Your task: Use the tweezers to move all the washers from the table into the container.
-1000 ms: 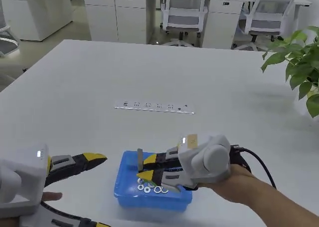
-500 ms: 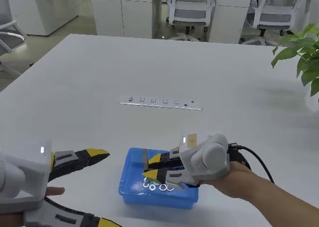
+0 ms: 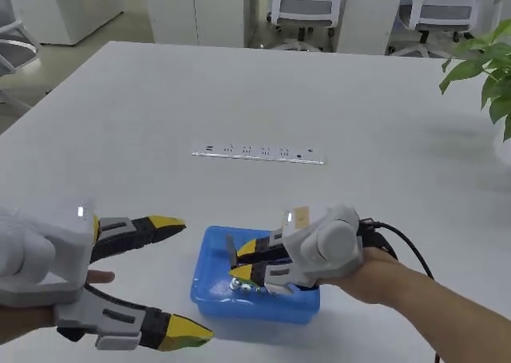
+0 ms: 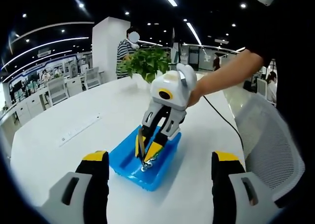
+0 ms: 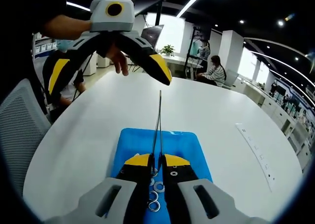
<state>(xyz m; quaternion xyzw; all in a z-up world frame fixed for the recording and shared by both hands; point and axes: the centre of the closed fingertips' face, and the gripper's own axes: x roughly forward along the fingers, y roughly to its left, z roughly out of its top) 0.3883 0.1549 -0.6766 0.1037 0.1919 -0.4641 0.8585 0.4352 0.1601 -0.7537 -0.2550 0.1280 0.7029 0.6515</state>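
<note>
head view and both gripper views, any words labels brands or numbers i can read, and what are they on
No text can be read in any view.
Power strip: small marks beside its sockets, too small to read.
Right gripper: a tan sticker on its top, too blurred to read.
Blue container: no print visible on its walls.
</note>
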